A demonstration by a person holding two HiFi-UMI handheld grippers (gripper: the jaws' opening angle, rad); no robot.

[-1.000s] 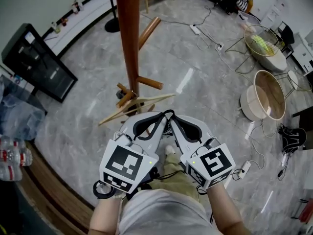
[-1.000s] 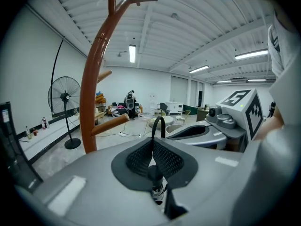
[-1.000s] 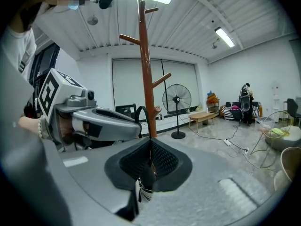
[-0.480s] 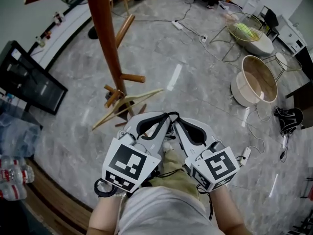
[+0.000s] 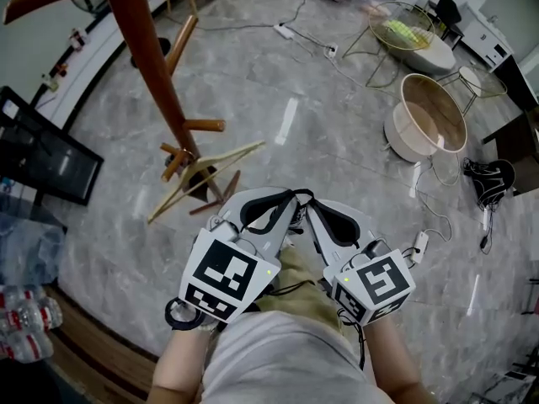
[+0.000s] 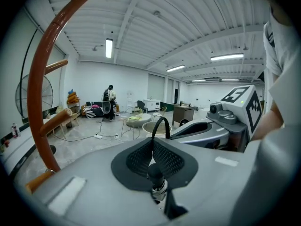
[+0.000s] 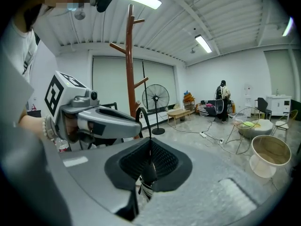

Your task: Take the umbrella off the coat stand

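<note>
L hand-held gripper (image 5: 282, 209) & R hand-held gripper (image 5: 317, 214) sit tip to tip, low in front of the person. Both are pinched shut on the umbrella (image 6: 155, 174). The jaws squeeze its black strap (image 6: 162, 122), & the loop sticks up past the tips. The dark knob end hangs just under the jaws. Umbrella is off the coat stand (image 5: 152, 66), which stands apart to the left on the grey floor (image 5: 278, 74)
</note>
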